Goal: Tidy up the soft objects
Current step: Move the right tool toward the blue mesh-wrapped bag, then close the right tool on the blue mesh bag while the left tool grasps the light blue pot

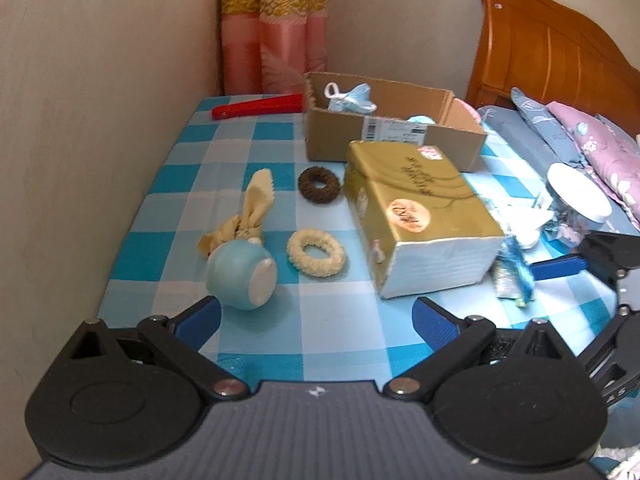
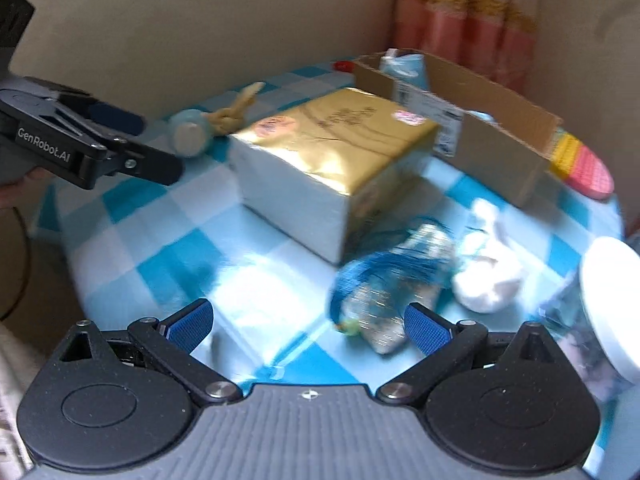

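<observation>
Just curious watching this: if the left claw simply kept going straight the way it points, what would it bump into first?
Probably the cream scrunchie, lying on the checked cloth roughly in line with the open left claw. The blue ball toy sits just inside the left finger, so it might brush that first; depth is hard to judge.

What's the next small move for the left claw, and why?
Probably ease the left claw forward and close on the cream scrunchie. The claw is open and empty, the scrunchie lies loose on the checked cloth straight ahead between its fingers' line, and the cardboard box behind already holds soft items.
</observation>
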The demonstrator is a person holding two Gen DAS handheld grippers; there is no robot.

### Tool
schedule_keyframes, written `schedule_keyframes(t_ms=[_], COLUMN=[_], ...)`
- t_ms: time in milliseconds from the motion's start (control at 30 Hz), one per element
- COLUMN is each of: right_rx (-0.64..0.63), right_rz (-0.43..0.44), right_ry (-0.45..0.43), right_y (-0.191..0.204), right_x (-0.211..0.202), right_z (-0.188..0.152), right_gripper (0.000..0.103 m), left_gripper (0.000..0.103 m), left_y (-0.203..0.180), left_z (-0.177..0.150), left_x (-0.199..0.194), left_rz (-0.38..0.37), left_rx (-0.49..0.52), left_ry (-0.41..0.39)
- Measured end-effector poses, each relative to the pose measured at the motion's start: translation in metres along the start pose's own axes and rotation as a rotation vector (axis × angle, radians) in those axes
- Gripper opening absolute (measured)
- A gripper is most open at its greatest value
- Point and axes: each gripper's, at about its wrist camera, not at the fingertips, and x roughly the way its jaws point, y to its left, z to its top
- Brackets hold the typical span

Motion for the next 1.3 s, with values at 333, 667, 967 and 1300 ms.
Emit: schedule_keyframes(t_ms=[333, 667, 967, 1300], right_rx=[0.060, 0.087, 0.098, 0.100], right_rz=[-0.027, -0.051, -0.066, -0.068], right_ry=[-0.012, -0.063, -0.087, -0.094], right_y=[-0.015, -0.011, -0.009, -0.008], right_x=[0.001, -0.004, -0.006, -0.007], right_z=[-0.015, -0.023, -0.025, -0.027], right_gripper=[0.103, 0.103, 0.103, 0.103], left_gripper=[0.101, 0.102, 0.079, 0.064], left_y=[0.018, 0.021, 0.032, 0.034], left_z=[-0.006, -0.010, -0.001, 0.003], left_x=[0.032, 0.045, 0.047, 0.049], left_rz=[0.043, 0.080, 0.059, 0.065], left_rx=[-0.045, -0.012, -0.056, -0.069], left_ry=[0.054, 0.036, -0.009, -0.023])
